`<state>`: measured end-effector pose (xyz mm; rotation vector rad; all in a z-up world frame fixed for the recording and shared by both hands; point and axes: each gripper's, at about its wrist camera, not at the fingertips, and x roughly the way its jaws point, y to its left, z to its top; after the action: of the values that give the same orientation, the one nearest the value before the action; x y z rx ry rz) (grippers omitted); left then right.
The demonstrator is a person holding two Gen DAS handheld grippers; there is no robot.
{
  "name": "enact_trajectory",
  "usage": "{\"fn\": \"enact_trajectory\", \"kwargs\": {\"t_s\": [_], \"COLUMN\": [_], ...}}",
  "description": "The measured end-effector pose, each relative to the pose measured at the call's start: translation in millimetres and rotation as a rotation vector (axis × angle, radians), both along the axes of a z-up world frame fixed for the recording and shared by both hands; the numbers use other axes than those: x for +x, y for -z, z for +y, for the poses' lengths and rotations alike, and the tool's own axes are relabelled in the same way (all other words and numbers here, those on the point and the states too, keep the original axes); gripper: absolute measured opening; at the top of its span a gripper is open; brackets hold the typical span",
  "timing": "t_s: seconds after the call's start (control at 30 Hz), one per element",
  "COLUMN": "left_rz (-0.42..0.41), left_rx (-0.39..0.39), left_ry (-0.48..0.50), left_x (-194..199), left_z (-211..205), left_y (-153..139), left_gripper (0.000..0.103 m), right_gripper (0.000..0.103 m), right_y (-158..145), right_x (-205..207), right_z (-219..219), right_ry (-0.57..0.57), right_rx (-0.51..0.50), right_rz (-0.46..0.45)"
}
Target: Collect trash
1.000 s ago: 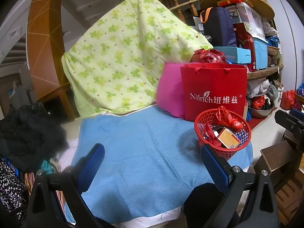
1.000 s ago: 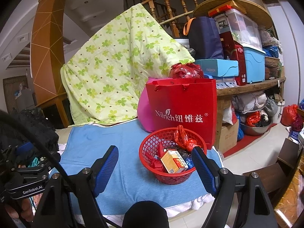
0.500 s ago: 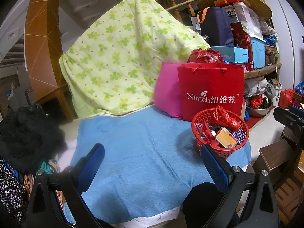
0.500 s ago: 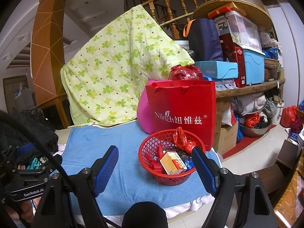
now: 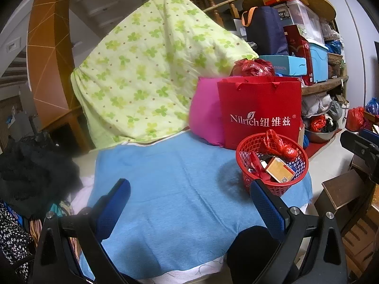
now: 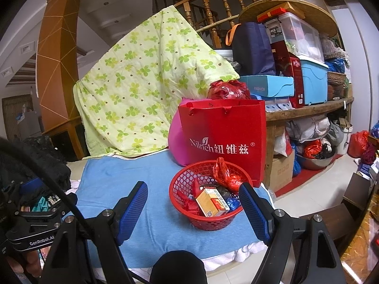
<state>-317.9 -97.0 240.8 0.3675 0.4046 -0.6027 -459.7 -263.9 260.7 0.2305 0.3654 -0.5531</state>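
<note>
Trash (image 6: 214, 202): a yellow carton and crumpled red bags, heaped in a red basket (image 6: 180, 184) at lower centre on the blue cloth (image 6: 151, 165). Beyond the right gripper (image 6: 193, 207), its fingers spread wide, empty. In the left gripper's (image 5: 189, 209) view, lower right; fingers likewise apart, clamping nothing.

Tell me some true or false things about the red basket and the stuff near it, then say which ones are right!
1. The red basket sits on the blue cloth. True.
2. The basket is empty. False: it holds an orange box and a crumpled red bag.
3. The red shopping bag stands behind the basket. True.
4. The right gripper is clamped on the basket. False: its jaws are open, holding nothing.
</note>
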Motion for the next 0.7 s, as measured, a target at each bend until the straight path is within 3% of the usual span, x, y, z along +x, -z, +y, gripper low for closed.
{"fn": "enact_trajectory", "kwargs": {"t_s": [0.7], "left_rz": [0.005], "left_rx": [0.000], "left_ry": [0.003], "left_x": [1.4], "left_z": [0.5], "left_y": [3.4], "left_gripper": [0.100], "right_gripper": [0.082], "right_y": [6.5], "right_x": [-2.2], "right_z": [-7.2], "right_ry": [0.011], "right_rx": [-0.012], "right_rz": [0.010]}}
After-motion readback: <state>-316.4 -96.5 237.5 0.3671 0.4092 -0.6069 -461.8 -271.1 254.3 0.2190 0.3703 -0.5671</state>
